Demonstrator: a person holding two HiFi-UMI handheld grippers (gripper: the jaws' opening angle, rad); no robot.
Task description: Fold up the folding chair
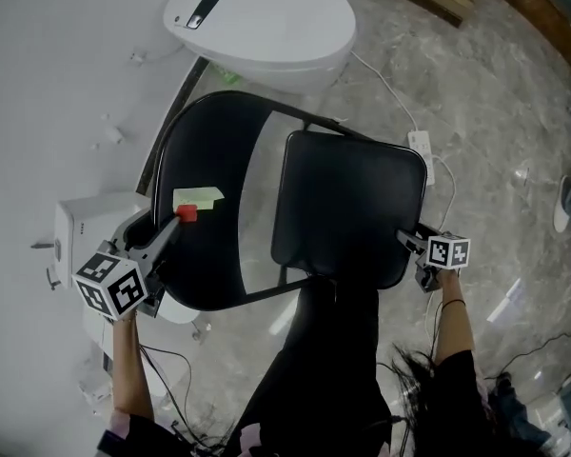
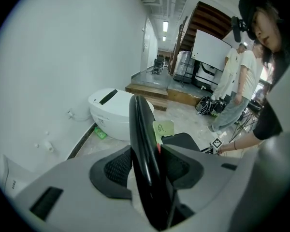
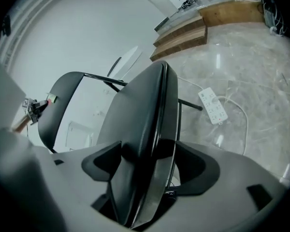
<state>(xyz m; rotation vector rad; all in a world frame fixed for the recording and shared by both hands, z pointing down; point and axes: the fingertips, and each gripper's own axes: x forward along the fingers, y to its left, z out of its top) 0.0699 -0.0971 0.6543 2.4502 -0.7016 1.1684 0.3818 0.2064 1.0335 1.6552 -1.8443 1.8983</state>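
While our left forearm (image 1: pixel 128 369) and right forearm (image 1: pixel 452 336) reach up from the head view's bottom edge, the left gripper (image 1: pixel 174 228) and right gripper (image 1: pixel 409 242) slant down at either side of the unfolded folding chair (image 1: pixel 352 198). Our left jaws are clamped on the rim of the backrest (image 2: pixel 141 144), held on edge between the 2 pads. Our right jaws stand wide, an edge of the seat (image 3: pixel 145 115) between them, a gap showing beside it. A white toilet (image 1: pixel 266 22) stands beyond the chair.

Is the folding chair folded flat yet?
No: the seat stands apart from the backrest, with wall showing between them.
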